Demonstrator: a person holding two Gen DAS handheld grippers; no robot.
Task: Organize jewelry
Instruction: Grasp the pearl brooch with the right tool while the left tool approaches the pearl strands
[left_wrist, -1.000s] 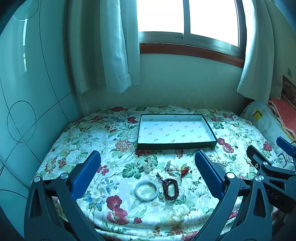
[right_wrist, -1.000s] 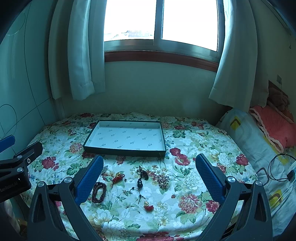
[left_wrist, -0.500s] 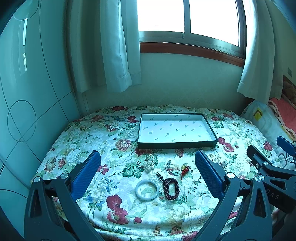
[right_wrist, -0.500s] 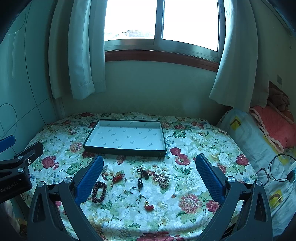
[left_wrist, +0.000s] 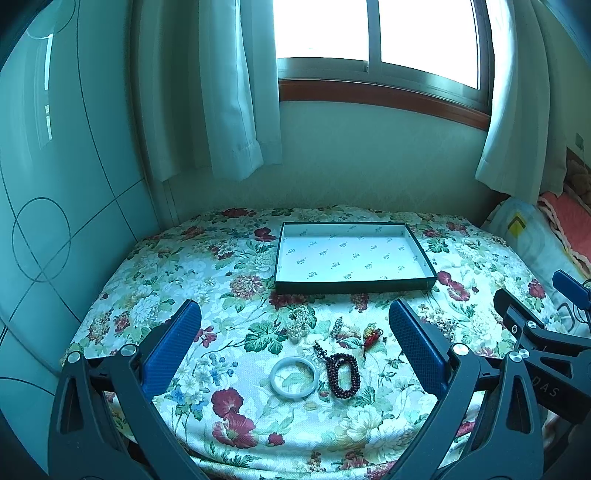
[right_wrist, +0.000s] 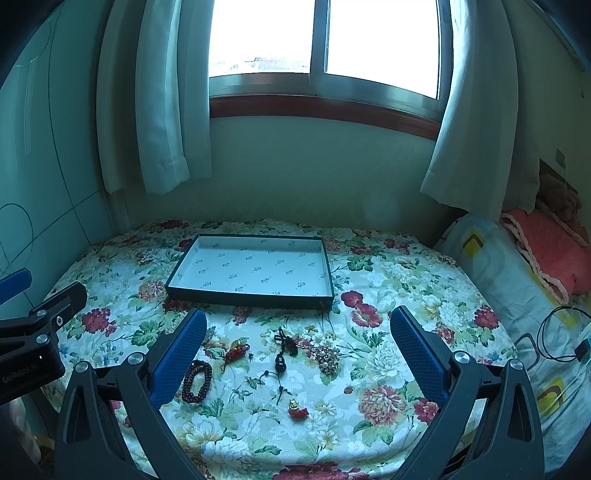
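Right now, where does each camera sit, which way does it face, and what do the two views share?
Left wrist: on the left gripper, facing the window across the bed; white bangle ahead between its open fingers, right gripper at right edge.
Right wrist: on the right gripper, facing likewise; black pendant ahead, left gripper at left edge.
Shared: empty tray, dark bead bracelet, red charm, floral bedspread.

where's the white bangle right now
In the left wrist view the white bangle lies flat on the floral bedspread, low and centre, just left of the dark bead bracelet and nearer the camera than the empty tray.
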